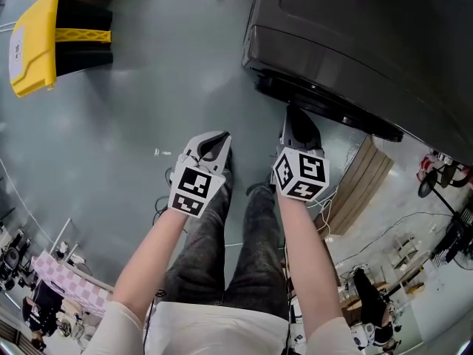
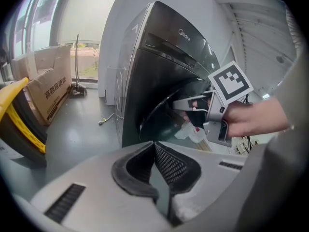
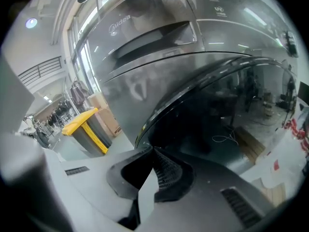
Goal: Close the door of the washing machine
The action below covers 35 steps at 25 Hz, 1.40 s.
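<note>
Washer (image 1: 355, 43) one; left gripper (image 1: 213, 145), right gripper (image 1: 301, 124).

Bin (image 1: 33, 46) far left; washing machine (image 1: 362, 35) right; right hand-held gripper (image 1: 300, 118) before its door (image 3: 227, 120).

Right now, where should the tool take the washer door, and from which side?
Take the door by its curved rim, coming from the front, where the right tool points with jaws shut. The door stands swung out, so that thin rim is probably the only pinchable part; the glossy face offers only a push.
</note>
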{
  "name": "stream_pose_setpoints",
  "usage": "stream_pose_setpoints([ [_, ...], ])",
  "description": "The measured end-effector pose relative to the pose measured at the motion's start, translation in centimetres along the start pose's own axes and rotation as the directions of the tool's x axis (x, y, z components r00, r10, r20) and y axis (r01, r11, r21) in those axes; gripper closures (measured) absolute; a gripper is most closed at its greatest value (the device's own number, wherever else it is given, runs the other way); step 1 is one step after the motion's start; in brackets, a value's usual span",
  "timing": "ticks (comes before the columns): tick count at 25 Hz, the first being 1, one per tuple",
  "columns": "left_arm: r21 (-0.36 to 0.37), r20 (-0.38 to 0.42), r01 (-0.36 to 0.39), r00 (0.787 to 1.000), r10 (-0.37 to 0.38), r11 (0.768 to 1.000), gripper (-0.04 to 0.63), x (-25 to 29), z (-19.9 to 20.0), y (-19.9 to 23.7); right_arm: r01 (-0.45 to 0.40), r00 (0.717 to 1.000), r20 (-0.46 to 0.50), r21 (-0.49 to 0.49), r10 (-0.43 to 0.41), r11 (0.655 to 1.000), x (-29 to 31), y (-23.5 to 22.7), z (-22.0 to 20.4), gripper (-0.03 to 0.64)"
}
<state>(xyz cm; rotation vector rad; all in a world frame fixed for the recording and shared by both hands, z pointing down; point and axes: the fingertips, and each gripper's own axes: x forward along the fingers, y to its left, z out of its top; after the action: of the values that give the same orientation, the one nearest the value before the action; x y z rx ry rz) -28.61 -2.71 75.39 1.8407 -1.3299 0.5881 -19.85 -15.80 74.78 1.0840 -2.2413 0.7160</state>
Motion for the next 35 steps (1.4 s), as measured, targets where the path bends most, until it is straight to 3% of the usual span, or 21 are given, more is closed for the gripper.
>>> stream_pose_setpoints([
  [9,0.004,0.000,-0.002,1.000,0.002,1.000,0.586,-0.5,-0.8,-0.2,-0.025,1.000,-0.010,-0.034,0.024,0.999,0.8,0.1,0.2,0.588],
  [16,0.039,0.016,0.006,1.000,-0.007,0.999,0.586,-3.6,1.5,-1.5,-0.052,0.999,-0.022,-0.138,0.050,0.989,-1.9,1.2,2.0,0.586],
  [26,0.188,0.045,0.060,0.997,-0.070,0.980,0.586,-12.3,10.0,-7.7,-0.066,0.998,-0.008,-0.180,0.065,0.982,-14.0,3.4,7.5,0.586],
  [35,0.216,0.101,0.113,0.985,-0.137,0.970,0.588,-22.3,15.6,-14.0,-0.042,0.995,0.086,-0.104,0.051,0.994,-27.8,4.9,13.8,0.586],
])
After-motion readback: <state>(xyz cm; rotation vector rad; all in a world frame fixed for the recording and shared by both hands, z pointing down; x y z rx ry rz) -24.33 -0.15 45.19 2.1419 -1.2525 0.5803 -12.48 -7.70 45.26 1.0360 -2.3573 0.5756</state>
